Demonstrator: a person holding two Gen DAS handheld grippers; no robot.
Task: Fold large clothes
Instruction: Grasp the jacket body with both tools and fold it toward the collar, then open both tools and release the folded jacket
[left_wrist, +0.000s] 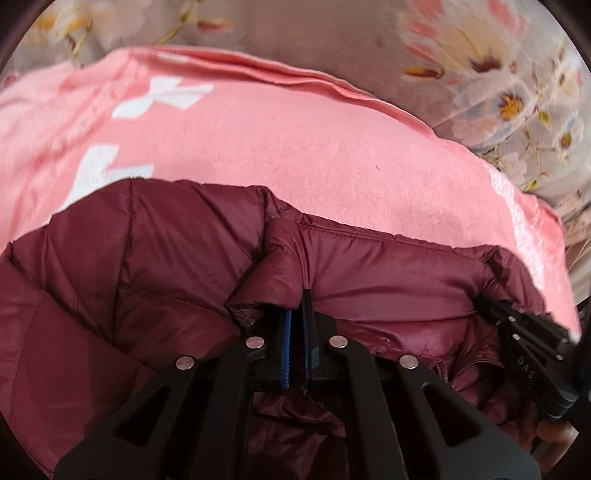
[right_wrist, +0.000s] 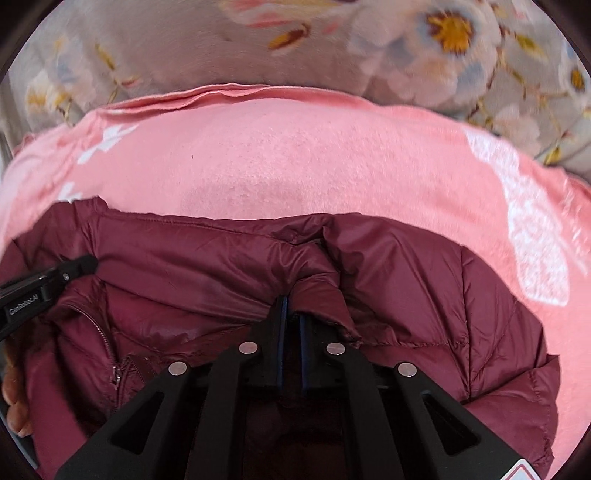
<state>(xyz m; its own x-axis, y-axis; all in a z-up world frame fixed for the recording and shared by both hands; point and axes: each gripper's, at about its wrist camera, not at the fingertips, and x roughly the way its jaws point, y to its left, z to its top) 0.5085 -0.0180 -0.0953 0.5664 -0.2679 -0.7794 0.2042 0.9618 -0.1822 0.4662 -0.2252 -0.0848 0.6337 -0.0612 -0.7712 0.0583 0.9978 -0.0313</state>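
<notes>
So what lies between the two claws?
Only a stretch of the maroon puffer jacket, running from the left claw to the right claw, with its zipper in the right wrist view.

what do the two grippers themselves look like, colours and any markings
Both are matte black plastic. The left gripper and right gripper each have blue-lined finger pads, angular linkage arms with triangular cutouts, and four round silver pivot pins. White lettering runs along their sides, including "GenRobot.AI". No cables visible.
</notes>
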